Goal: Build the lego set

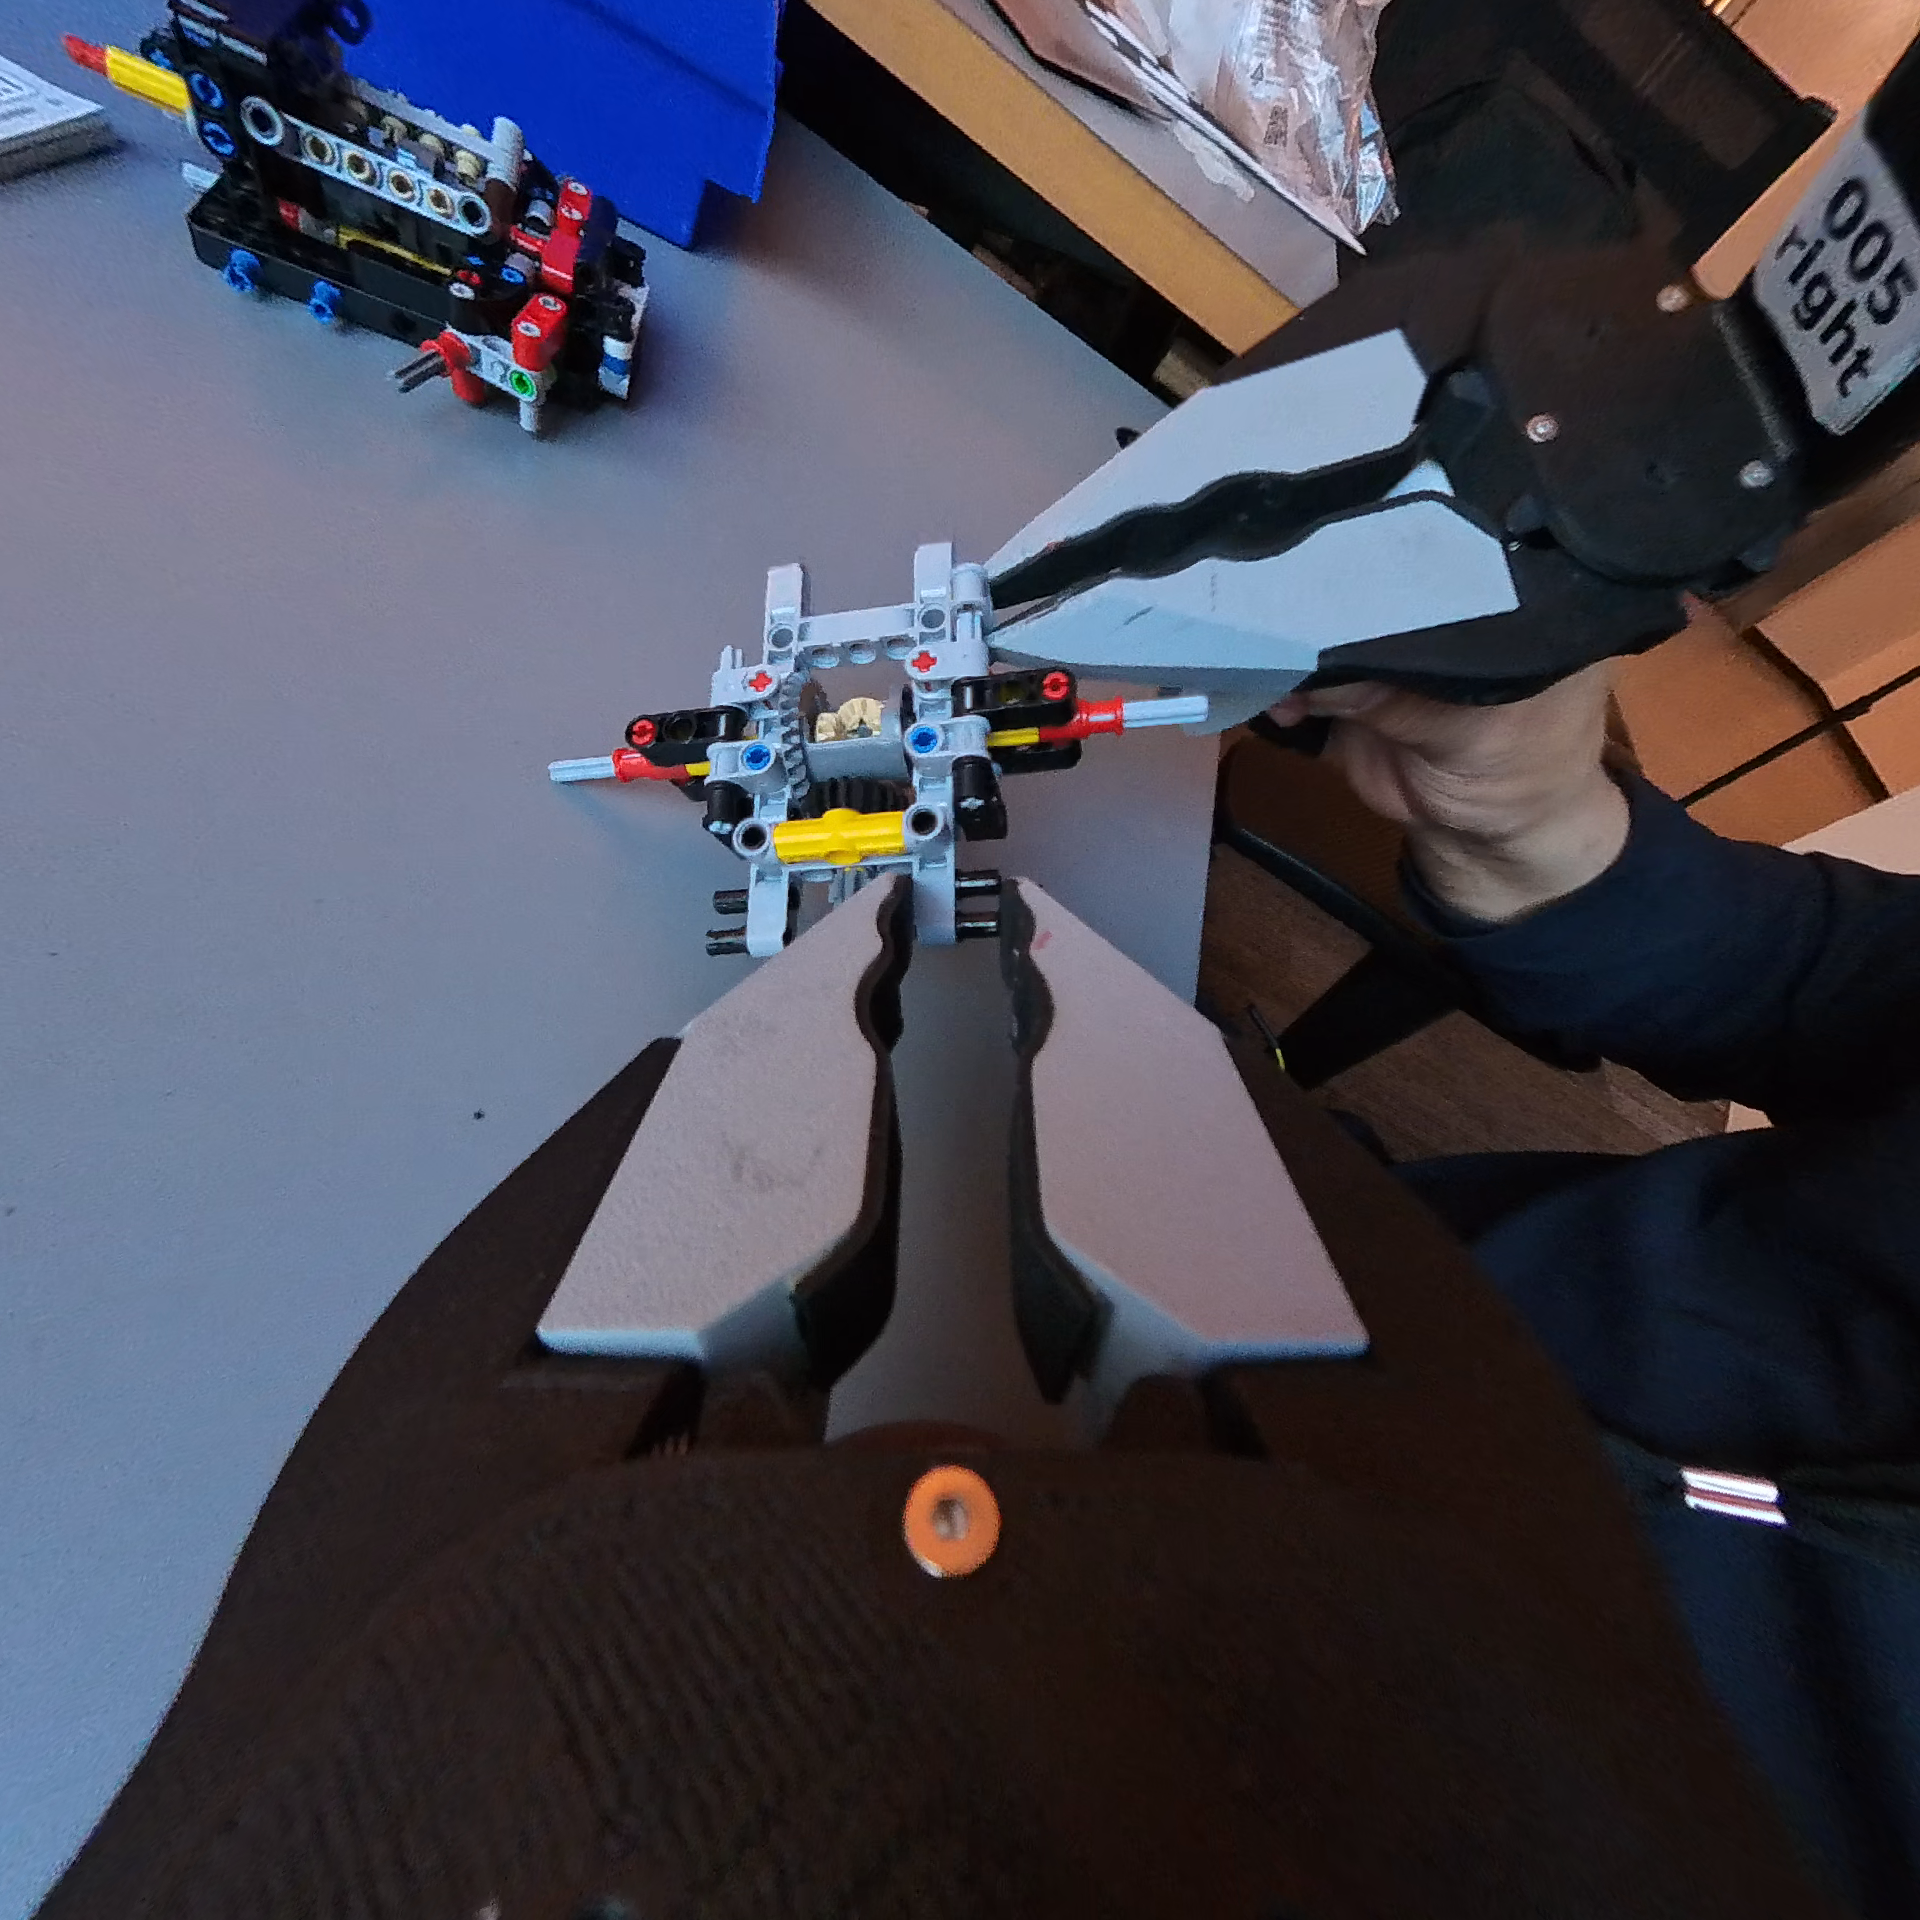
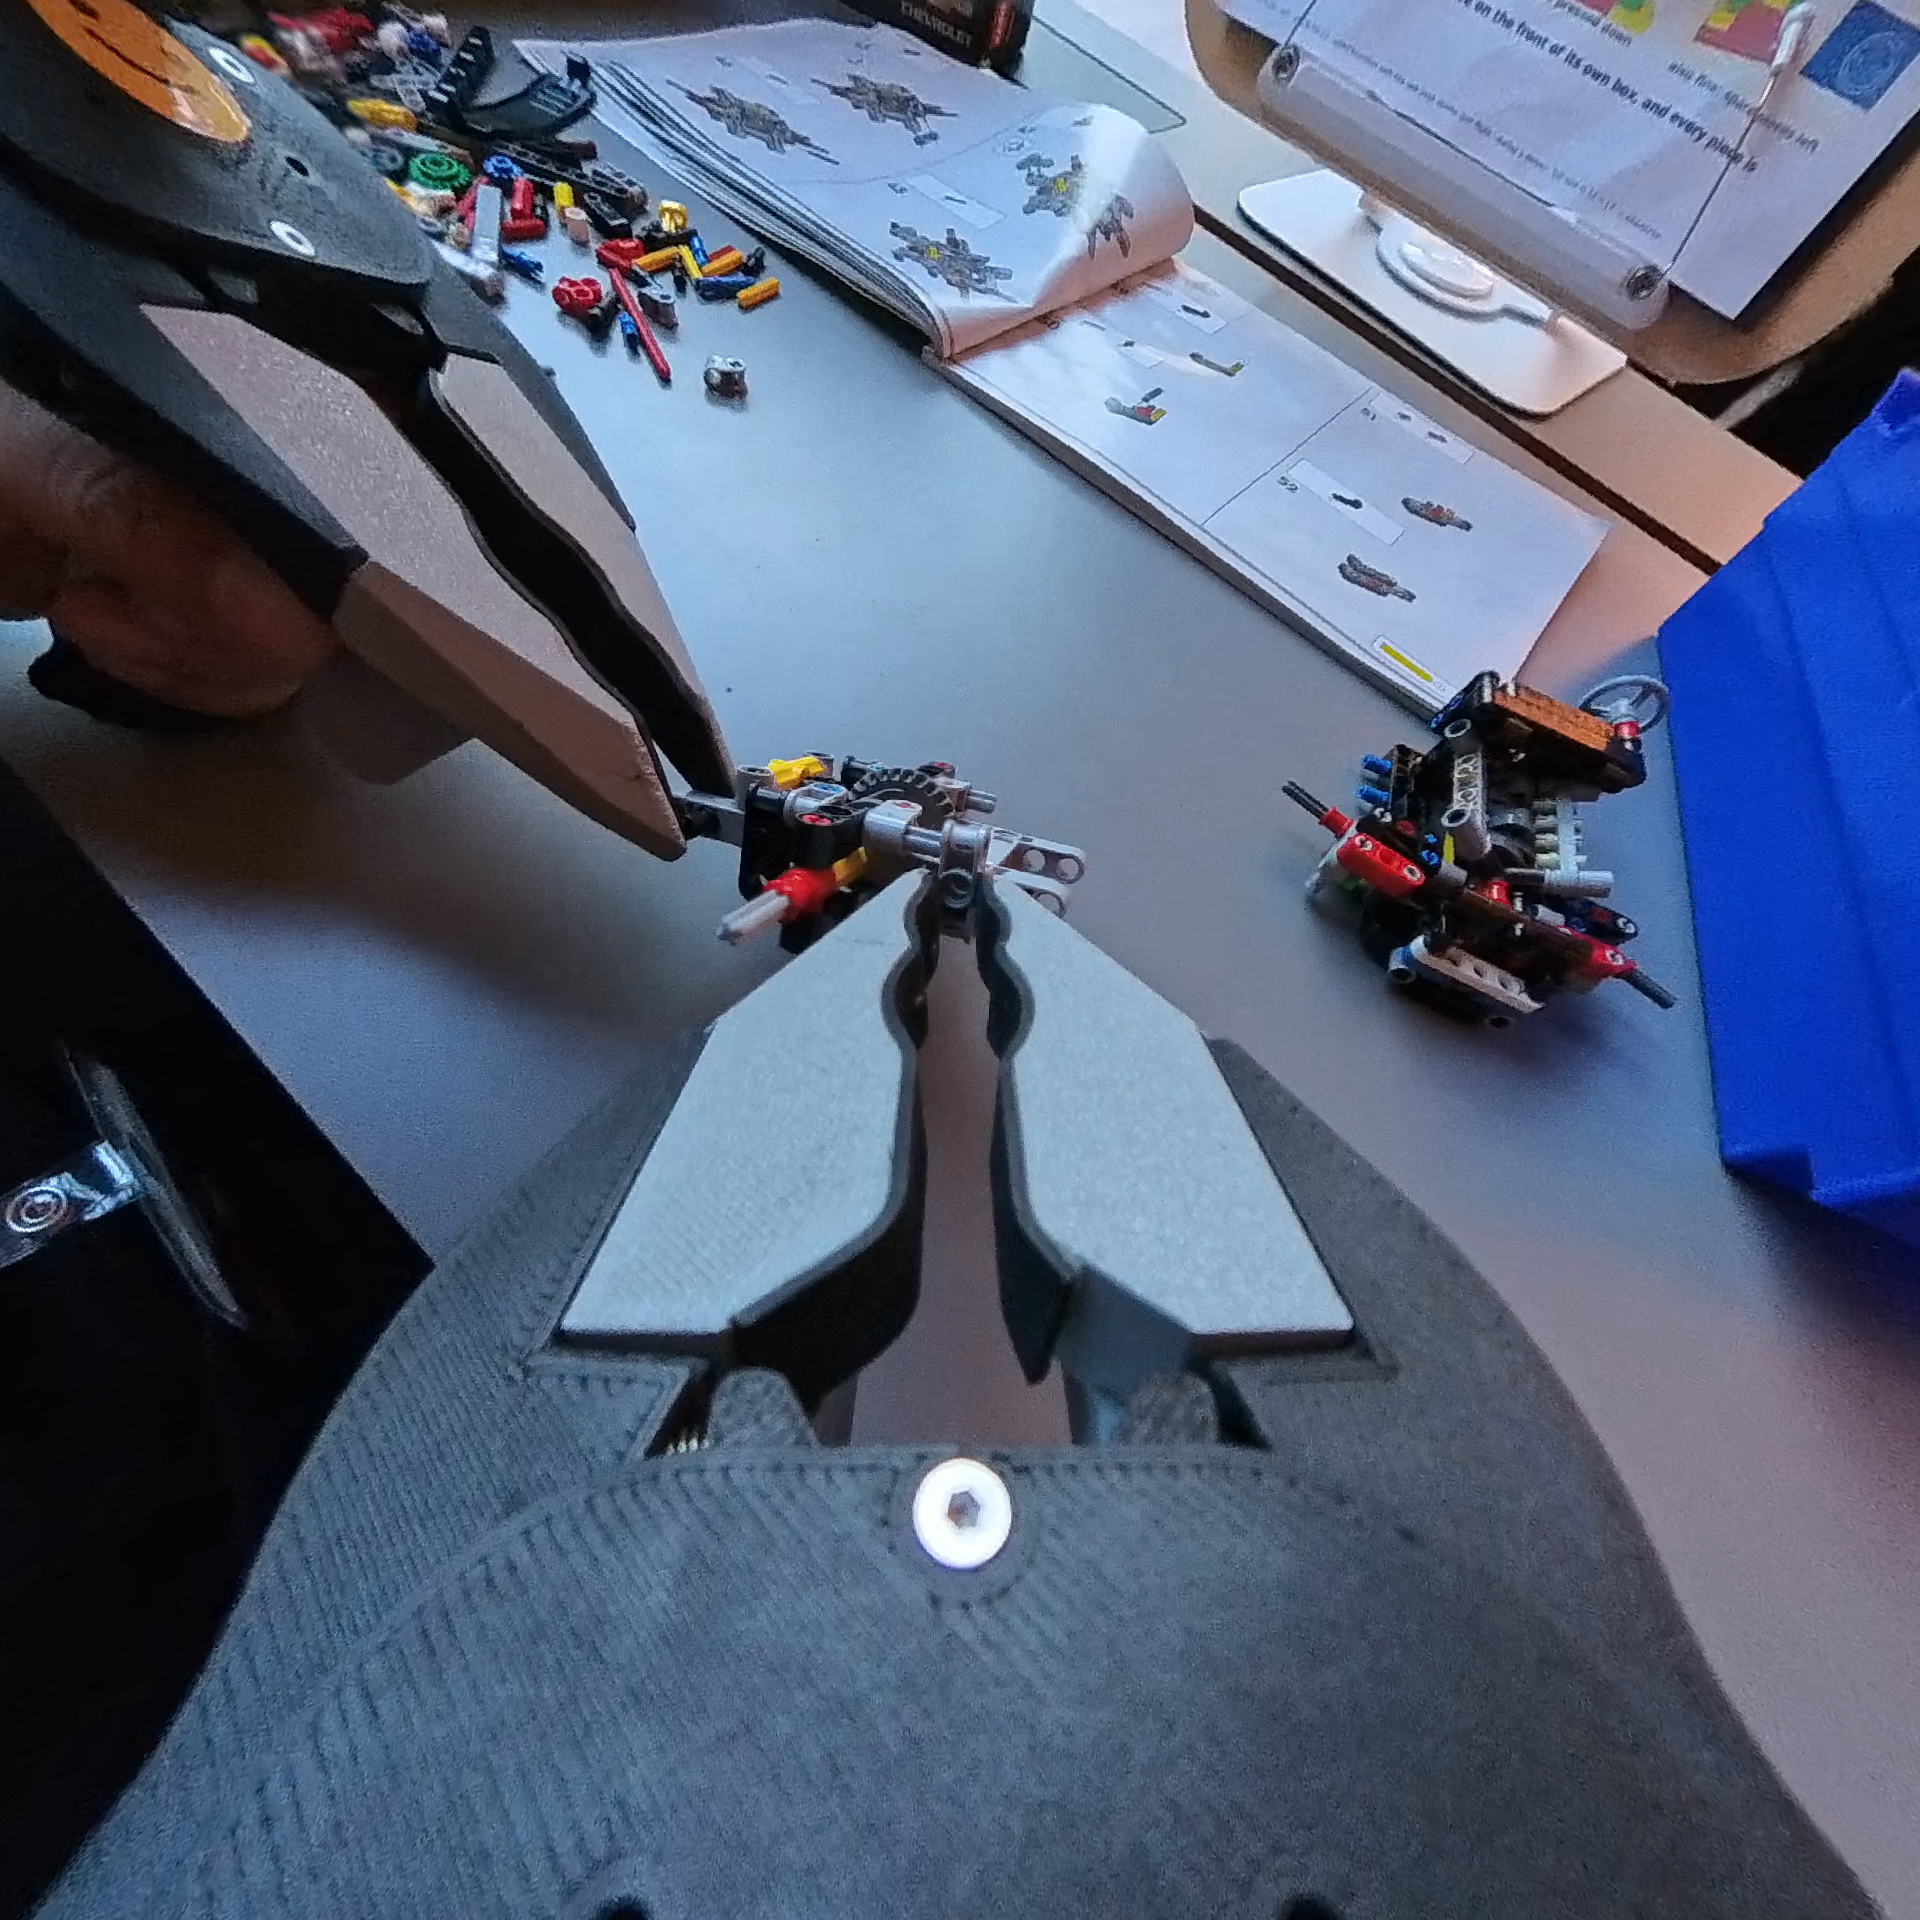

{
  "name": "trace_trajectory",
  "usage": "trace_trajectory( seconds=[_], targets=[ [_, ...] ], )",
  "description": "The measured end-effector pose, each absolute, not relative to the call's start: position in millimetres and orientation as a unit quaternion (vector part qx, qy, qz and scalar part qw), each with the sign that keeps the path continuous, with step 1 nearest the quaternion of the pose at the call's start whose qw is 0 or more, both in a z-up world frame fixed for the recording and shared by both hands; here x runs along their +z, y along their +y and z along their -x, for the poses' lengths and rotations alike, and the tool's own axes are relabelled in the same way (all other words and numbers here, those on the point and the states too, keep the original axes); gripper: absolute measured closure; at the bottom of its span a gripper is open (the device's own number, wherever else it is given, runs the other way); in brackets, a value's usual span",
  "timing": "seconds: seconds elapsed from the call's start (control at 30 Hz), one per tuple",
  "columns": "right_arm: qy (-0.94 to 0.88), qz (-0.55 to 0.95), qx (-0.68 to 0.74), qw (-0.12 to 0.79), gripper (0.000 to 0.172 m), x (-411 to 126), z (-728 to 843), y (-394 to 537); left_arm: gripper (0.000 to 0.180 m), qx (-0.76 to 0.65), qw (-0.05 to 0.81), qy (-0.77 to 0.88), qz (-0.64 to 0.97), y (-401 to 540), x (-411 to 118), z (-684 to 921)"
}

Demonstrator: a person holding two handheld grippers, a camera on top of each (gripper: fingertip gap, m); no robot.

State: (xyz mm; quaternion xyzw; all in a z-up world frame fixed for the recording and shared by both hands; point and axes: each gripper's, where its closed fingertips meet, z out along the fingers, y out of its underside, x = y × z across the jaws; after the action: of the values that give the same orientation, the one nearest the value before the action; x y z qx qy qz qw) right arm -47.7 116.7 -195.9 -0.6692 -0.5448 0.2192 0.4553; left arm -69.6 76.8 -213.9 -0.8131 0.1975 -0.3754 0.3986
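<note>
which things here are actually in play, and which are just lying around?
In play: gear assembly, clamped by left tongs and right tongs.

Lying around: second assembly, loose parts, booklet, blue bin, monitor.

Grey matte table (image 2: 1039,582), smooth top, cool bluish light on it. Right edge drops off to a brown wood-tone floor (image 1: 1455,1081). Blue plastic bin (image 2: 1808,883) sits at the far side of the table. Open instruction booklet (image 2: 1039,260) lies flat near the back, a heap of small loose parts (image 2: 582,229) beside it. Behind the booklet, a monitor (image 2: 1558,125) on a silver stand. Past the table edge, a wooden shelf (image 1: 1039,156) with crinkled plastic bags (image 1: 1247,94) on it, and cardboard boxes (image 1: 1766,675) stacked lower down. Warmer light on that side.
</note>
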Motion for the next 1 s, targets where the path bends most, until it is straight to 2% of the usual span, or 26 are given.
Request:
trace_trajectory(
  seconds=[0.33, 0.8, 1.0],
  targets=[
    [-0.534, 0.656, 0.261, 0.464, 0.168, -195.7, 47.5, 116.0, 0.166, -0.394, 0.393, 0.187, 0.809, 76.1, -212.4, 70.0],
    [-0.556, 0.644, 0.208, 0.483, 0.168, -197.5, 49.7, 115.3, 0.166, -0.395, 0.388, 0.185, 0.812, 75.7, -213.7, 69.3],
    [-0.526, 0.674, 0.318, 0.409, 0.168, -211.2, 48.3, 115.2, 0.166, -0.395, 0.386, 0.181, 0.814, 76.6, -214.6, 70.1]
  ],
)
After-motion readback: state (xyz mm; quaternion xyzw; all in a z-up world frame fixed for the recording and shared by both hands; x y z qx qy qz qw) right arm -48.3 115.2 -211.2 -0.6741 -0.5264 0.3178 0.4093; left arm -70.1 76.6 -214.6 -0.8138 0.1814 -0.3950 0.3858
